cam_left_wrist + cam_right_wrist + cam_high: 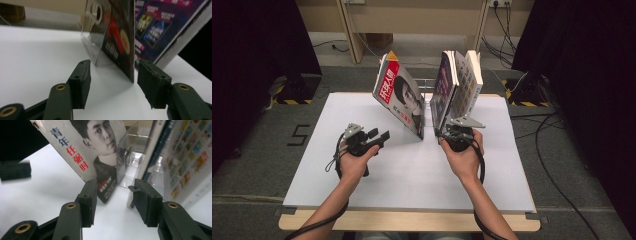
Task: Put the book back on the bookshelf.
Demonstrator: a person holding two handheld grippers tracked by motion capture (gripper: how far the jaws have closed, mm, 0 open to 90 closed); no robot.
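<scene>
A magazine with a portrait cover (399,97) leans to the left against a clear stand (426,87) on the white board (412,175). To its right lean a purple-covered magazine (443,90) and a thicker book (469,80). My left gripper (379,136) hovers open just left of the portrait magazine's lower corner. In the left gripper view, the open left gripper (113,75) faces that magazine's edge (120,37), which stands beyond the pads. My right gripper (447,134) sits at the purple magazine's foot. In its own view the right gripper (113,195) is open, nothing between the jaws.
The white board rests on a wooden table (412,222) with carpet around it. Dark curtains (257,45) flank both sides, and cables (557,150) trail on the floor at the right. The near half of the board (412,190) is bare.
</scene>
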